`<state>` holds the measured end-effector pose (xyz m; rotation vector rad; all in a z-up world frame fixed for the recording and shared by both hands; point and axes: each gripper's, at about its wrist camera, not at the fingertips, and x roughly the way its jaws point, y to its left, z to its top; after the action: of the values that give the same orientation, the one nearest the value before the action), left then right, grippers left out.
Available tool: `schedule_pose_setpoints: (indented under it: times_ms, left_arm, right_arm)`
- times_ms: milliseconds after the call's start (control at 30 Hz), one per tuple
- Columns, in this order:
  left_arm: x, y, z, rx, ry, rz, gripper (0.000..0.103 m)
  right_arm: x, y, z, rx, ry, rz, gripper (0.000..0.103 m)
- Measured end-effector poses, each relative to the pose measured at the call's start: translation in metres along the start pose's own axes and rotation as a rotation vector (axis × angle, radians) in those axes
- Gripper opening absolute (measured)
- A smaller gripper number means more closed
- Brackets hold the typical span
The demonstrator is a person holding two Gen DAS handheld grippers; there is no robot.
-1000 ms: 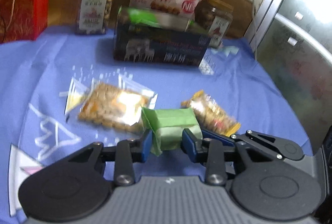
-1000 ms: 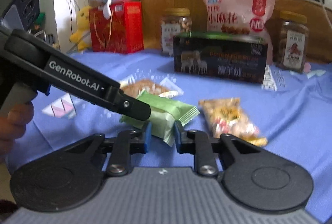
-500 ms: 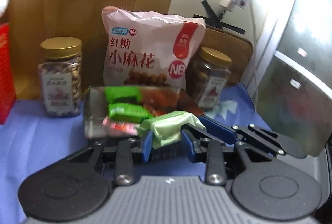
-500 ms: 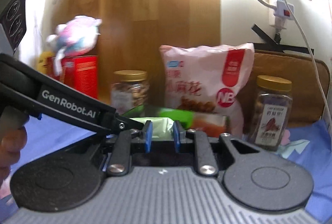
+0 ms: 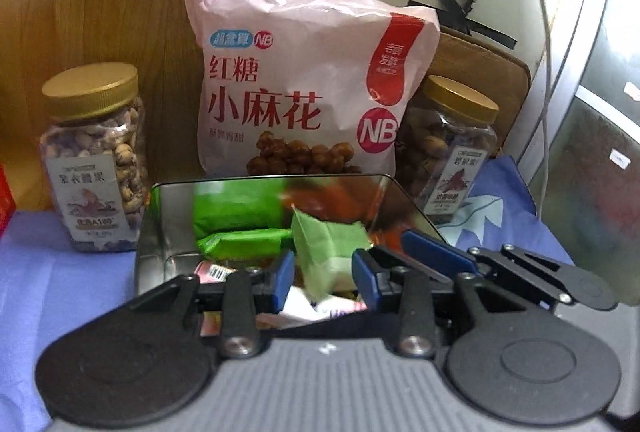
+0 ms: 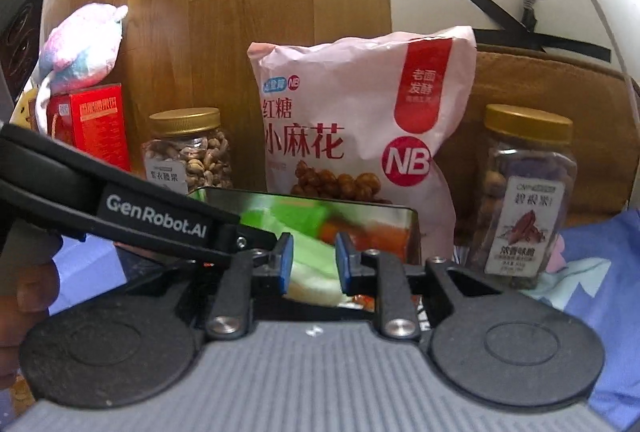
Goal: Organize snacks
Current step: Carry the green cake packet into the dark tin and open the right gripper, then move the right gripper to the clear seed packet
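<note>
My left gripper (image 5: pixel 324 274) holds a pale green snack packet (image 5: pixel 328 244) over the open metal tin (image 5: pixel 160 228), jaws closed against its sides. The tin holds other green packets (image 5: pixel 240 242) and red and white ones. My right gripper (image 6: pixel 314 260) hovers over the same tin (image 6: pixel 412 228), its jaws a narrow gap apart, with the green packet (image 6: pixel 310 264) showing between them; whether its pads touch the packet I cannot tell. The left gripper's arm (image 6: pixel 120 207) crosses the right wrist view from the left.
Behind the tin stands a pink snack bag (image 5: pixel 308 87), flanked by two gold-lidded nut jars (image 5: pixel 94 159) (image 5: pixel 448 147). A red box (image 6: pixel 94 123) with a plush toy (image 6: pixel 82 43) is at the left. The blue cloth (image 5: pixel 60 284) covers the table. A fridge-like door (image 5: pixel 592 167) is at right.
Both grippers rose from the table with the green packet and moved forward over the open tin. The packet now hangs lower into the tin than half a second ago.
</note>
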<state>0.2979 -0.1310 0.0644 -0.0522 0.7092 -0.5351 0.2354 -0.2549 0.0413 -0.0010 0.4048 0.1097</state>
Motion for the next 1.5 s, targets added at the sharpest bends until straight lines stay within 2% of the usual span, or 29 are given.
schedule_pose_setpoints:
  times_ms: [167,300,433,533,633,733,1067,1500]
  left_arm:
    - [-0.042,-0.009,-0.016,0.044,-0.044,0.016,0.033]
    - [-0.081,-0.003,-0.049,0.05,-0.053,0.034,0.036]
    - [-0.11,0.018,-0.097,0.013,-0.012,0.138,0.036]
    - [-0.127,0.028,-0.132,-0.016,0.042,0.215,0.036]
    - [-0.139,0.026,-0.159,-0.005,0.072,0.305,0.036]
    - [-0.149,0.02,-0.176,0.008,0.075,0.357,0.036]
    - [-0.163,0.011,-0.192,0.022,0.067,0.412,0.036]
    - [-0.17,0.033,-0.194,0.002,0.044,0.452,0.037]
  right_arm:
    - [-0.033,0.004,-0.002,0.041,-0.03,0.017,0.027]
    - [-0.068,0.011,-0.019,0.114,-0.01,0.069,0.027]
    - [-0.091,0.03,-0.047,0.192,0.073,0.168,0.028]
    - [-0.103,0.051,-0.071,0.202,0.144,0.231,0.028]
    - [-0.118,0.069,-0.092,0.185,0.185,0.243,0.029]
    - [-0.132,0.079,-0.102,0.185,0.203,0.247,0.029]
    - [-0.156,0.095,-0.117,0.198,0.239,0.255,0.03]
    - [-0.153,0.105,-0.116,0.241,0.261,0.266,0.031]
